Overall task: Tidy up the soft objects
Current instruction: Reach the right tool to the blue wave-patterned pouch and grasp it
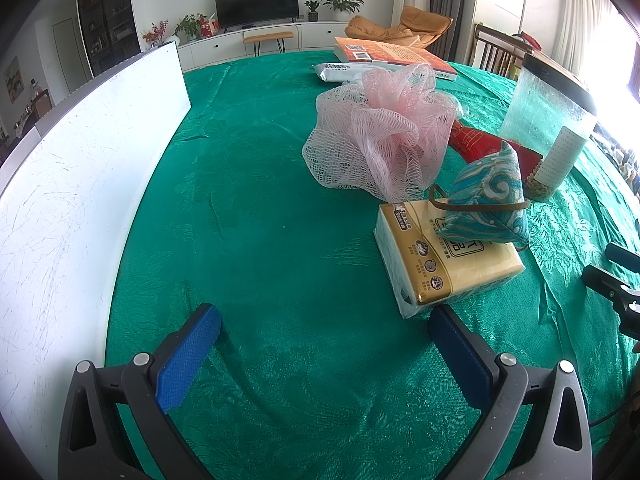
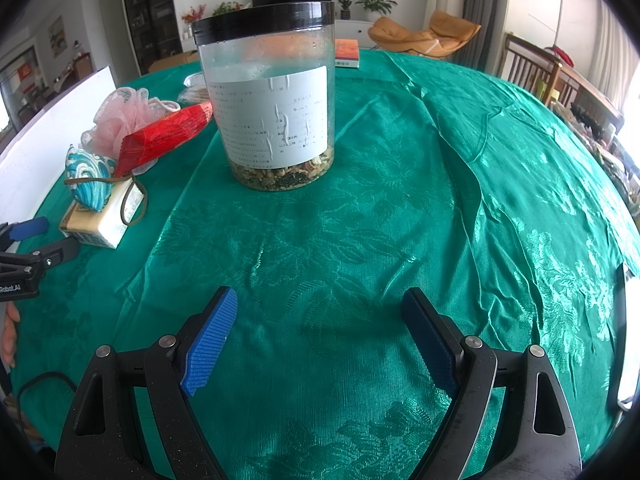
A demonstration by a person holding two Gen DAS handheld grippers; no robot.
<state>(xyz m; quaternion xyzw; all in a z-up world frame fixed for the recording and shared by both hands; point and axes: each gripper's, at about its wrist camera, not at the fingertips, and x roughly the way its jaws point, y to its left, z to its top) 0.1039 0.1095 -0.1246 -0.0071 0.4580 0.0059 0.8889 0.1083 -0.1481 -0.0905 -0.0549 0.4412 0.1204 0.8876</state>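
A pink and white mesh bath pouf (image 1: 380,136) lies on the green tablecloth (image 1: 260,220). A blue patterned fabric pouch (image 1: 488,196) rests on a yellow tissue pack (image 1: 444,256) in front of the pouf. A red packet (image 1: 492,148) lies behind the pouch. These also show at the left of the right wrist view: pouf (image 2: 120,116), pouch (image 2: 88,180), tissue pack (image 2: 104,220), red packet (image 2: 164,136). My left gripper (image 1: 326,320) is open and empty, just left of the tissue pack. My right gripper (image 2: 320,304) is open and empty, before the jar.
A clear plastic jar (image 2: 272,100) with a black lid and white label stands mid-table; it also shows in the left wrist view (image 1: 548,120). A white board (image 1: 80,168) stands along the left. A book (image 1: 392,54) and a white packet (image 1: 340,72) lie at the far side.
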